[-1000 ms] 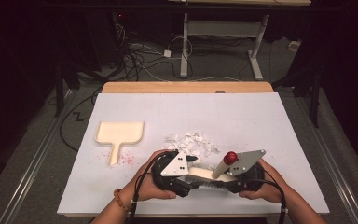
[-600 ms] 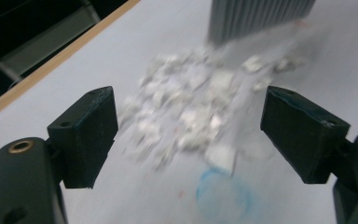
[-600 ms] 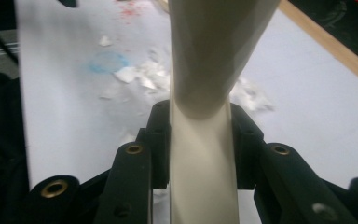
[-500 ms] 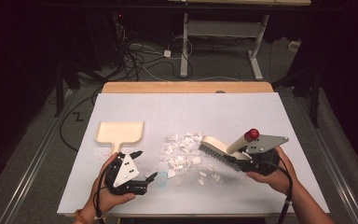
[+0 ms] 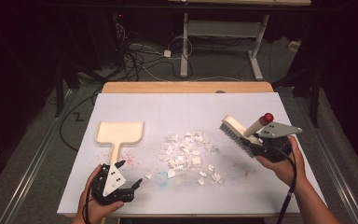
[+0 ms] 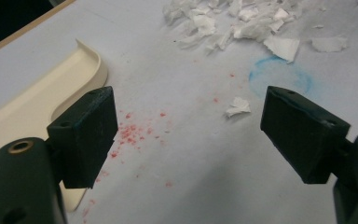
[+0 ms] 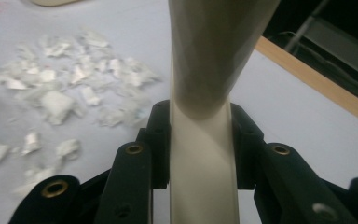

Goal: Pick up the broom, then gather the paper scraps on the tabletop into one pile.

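Note:
A cream dustpan (image 5: 120,132) lies flat at the left of the white board, its handle towards me. My left gripper (image 5: 136,187) rests near the front edge, just right of that handle's end. Its jaws have just been opening and stand open with nothing between them (image 6: 186,116), the dustpan (image 6: 42,98) beside its left jaw. A pile of torn white paper scraps (image 5: 186,151) lies mid-board. My right gripper (image 5: 256,140) is shut on the cream handle (image 7: 209,56) of a brush (image 5: 235,133), held above the board right of the pile, bristles down, red handle tip (image 5: 268,117) up.
The white board (image 5: 261,196) sits on a wooden table whose far edge (image 5: 186,87) shows. Red specks (image 5: 129,160) and a blue ring mark (image 5: 161,177) stain the board. Cables and desk legs (image 5: 184,51) lie on the floor beyond.
Both hands were together at the front centre around the brush. The left gripper has let go, moved left and down, and opened. The right has carried the brush right, clear of the pile.

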### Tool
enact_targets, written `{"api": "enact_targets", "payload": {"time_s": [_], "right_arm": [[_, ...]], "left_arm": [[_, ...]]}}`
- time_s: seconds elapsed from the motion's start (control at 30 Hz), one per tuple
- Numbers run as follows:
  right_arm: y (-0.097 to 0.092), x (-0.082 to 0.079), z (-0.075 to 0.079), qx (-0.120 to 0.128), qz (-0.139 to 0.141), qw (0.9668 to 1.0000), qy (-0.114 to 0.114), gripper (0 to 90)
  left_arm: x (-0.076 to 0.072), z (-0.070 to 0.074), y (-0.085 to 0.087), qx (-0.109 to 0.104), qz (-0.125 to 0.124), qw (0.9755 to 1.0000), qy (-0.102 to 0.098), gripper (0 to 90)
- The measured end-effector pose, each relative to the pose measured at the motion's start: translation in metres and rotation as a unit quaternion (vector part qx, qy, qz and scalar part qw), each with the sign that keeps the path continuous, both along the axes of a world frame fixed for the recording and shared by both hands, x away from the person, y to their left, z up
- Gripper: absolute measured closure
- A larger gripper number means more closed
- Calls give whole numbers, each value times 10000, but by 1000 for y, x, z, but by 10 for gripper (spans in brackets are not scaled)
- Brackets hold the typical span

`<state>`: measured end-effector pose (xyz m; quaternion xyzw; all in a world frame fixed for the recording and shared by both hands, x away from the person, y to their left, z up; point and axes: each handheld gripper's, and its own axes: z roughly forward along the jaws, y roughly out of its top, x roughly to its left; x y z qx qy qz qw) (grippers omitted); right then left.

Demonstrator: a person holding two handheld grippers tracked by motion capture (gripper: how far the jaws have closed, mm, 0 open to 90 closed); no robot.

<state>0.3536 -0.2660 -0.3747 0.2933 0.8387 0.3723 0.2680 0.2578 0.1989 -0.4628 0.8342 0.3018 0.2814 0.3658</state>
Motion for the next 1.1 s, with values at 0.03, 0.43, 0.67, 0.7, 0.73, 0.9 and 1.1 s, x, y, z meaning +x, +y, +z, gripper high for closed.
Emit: {"api": "enact_targets", "payload": {"time_s": [0.03,0.43,0.67,0.7,0.73,0.9,1.1], "right_arm": [[-2,2,-1,-5,-114,9999,-42,678],[-6,34,-15,-133,-659,9977,53,678],[31,66,-39,-640,-696,9955,-53,678],[36,69,-41,-711,-725,9947,-141,678],[36,69,-41,-711,-725,9947,-141,678],[69,79,-50,-846,-594,9945,-191,678],[100,72,-55,-1075,-85,9939,-248,678]], "left_arm": [[0,0,0,14,-19,10000,10,180],[0,-3,9,-34,74,9999,76,180],[3,-3,14,-47,141,9998,112,179],[3,-4,14,-13,150,9998,113,179],[3,-4,13,37,154,9998,121,179],[1,-7,12,98,120,9997,179,179],[-1,-7,12,107,99,9997,220,179]]}}
